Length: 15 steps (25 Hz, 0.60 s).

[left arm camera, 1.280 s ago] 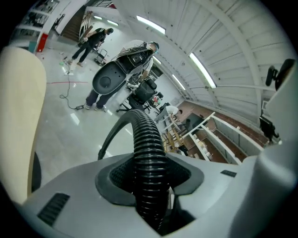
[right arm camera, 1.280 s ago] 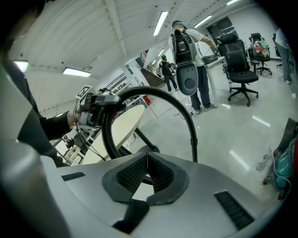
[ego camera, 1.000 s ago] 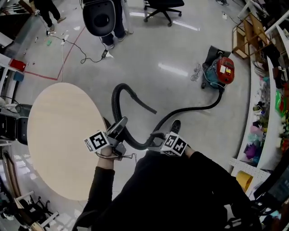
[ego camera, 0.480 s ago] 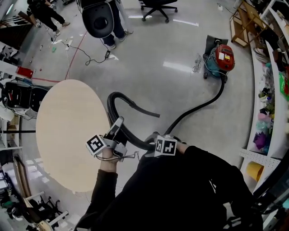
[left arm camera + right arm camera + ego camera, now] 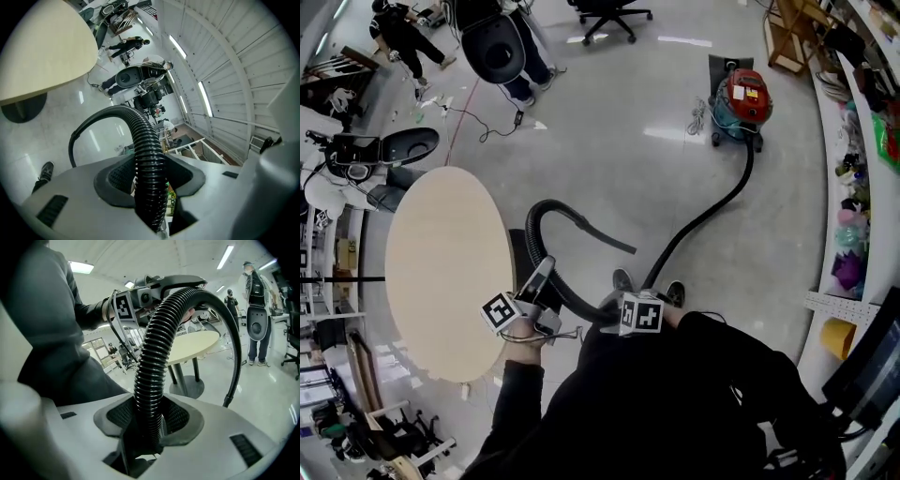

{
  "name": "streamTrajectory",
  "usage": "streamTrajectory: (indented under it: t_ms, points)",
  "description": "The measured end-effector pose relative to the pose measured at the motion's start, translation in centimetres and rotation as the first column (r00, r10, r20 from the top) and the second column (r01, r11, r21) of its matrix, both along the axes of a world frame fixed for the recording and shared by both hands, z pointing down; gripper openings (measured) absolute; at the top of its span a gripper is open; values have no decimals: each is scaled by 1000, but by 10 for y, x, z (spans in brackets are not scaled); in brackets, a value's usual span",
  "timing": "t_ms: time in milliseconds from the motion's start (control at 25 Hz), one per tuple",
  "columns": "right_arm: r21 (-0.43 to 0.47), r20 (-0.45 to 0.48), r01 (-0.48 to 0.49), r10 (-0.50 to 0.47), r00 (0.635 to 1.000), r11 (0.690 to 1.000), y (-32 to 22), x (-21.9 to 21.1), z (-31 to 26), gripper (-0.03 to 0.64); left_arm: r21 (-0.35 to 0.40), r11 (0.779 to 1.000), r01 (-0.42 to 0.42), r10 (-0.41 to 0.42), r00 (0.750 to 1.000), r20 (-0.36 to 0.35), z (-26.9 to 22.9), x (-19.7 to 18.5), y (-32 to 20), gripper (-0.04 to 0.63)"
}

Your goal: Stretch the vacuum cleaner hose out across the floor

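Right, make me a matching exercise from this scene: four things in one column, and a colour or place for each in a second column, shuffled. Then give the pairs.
Things:
1. vacuum cleaner
2. round table
3. hose
4. office chair

Descriptions:
A. black and ribbed, curving in a loop
B. red and teal, on the floor at the upper right of the head view
C. pale wood top, at the left of the head view
D. dark, on a star base, at the top edge of the head view

Pairs: 1-B, 2-C, 3-A, 4-D
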State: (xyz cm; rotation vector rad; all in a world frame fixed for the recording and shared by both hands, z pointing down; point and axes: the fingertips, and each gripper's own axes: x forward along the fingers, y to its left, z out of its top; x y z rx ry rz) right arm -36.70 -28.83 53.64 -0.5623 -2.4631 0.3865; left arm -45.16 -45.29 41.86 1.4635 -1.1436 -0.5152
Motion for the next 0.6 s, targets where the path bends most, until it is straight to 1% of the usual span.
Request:
streamTrajectory:
  t_ms: [160, 320, 440, 520, 600]
  points:
    - [-15, -67, 50, -51, 996, 999, 24, 22, 2, 187, -23, 1000, -5, 4, 999, -42, 13, 14, 23, 186]
    - [28, -148, 56, -51, 988, 998, 38, 36, 17, 186, -34, 999, 1, -3, 997, -72, 30, 25, 46, 186]
    - [31, -212, 78, -69, 975, 997, 54, 47, 27, 186, -29, 999, -13, 11, 996, -89, 41, 37, 59, 186]
    - [47, -247, 74, -60, 967, 996, 65, 47, 36, 186, -23, 999, -23, 20, 995, -95, 47, 39, 69, 186]
    - [80, -283, 42, -18, 959, 996, 74, 42, 48, 187, -18, 999, -28, 26, 993, -118, 53, 36, 82, 186]
